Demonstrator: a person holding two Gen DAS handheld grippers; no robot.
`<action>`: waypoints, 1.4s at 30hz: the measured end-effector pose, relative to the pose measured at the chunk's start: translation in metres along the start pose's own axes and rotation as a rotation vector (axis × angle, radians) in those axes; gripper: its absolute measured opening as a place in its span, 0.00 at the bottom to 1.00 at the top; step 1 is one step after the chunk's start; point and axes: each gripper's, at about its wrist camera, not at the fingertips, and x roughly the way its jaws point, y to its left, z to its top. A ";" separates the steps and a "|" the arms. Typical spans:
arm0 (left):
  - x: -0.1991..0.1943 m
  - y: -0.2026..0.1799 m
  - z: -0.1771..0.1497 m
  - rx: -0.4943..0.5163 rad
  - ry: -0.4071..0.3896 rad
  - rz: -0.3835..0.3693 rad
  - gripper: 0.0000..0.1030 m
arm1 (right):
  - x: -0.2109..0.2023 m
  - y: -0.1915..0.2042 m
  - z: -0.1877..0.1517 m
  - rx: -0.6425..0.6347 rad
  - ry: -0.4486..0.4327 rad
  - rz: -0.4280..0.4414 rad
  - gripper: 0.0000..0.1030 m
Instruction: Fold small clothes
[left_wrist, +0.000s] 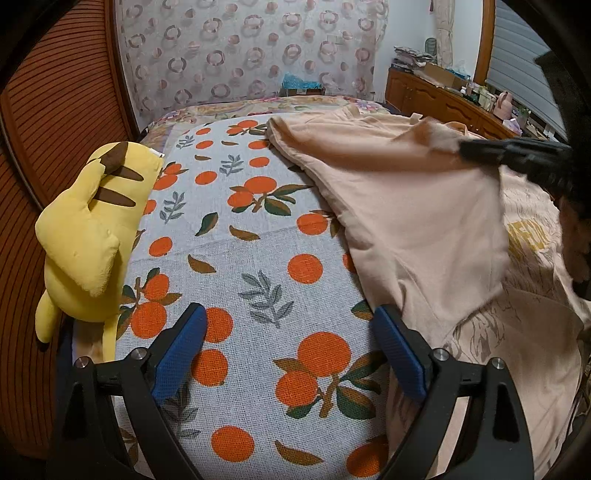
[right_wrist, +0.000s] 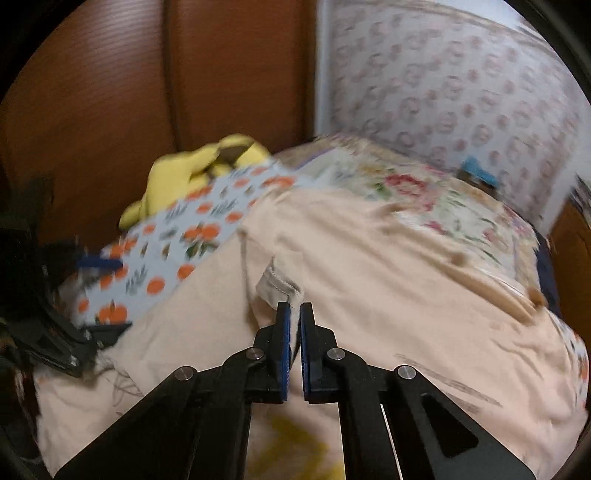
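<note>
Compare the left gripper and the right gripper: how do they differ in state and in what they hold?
The left gripper stands wide open, while the right gripper is shut. The left holds nothing, with only the orange-print sheet between its fingers; the right pinches a hem of the peach shirt. Both have blue-padded black fingers.

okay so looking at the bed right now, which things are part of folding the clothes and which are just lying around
Part of the job:
- peach T-shirt, one edge lifted
- right gripper, shut on a hemmed edge of the shirt
- left gripper, open, holding nothing
- orange-print sheet, the folding surface

Just lying about:
- yellow plush toy
- floral bedspread
- cluttered wooden dresser
</note>
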 end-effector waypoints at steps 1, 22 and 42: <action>0.000 0.000 0.000 0.000 0.000 0.001 0.89 | -0.002 -0.004 -0.002 0.022 -0.003 -0.010 0.05; -0.050 -0.057 0.008 0.029 -0.158 -0.106 0.89 | -0.073 -0.024 -0.059 0.027 0.009 -0.114 0.51; -0.020 -0.116 -0.002 0.085 0.000 -0.279 0.32 | -0.132 -0.035 -0.156 0.190 0.077 -0.254 0.51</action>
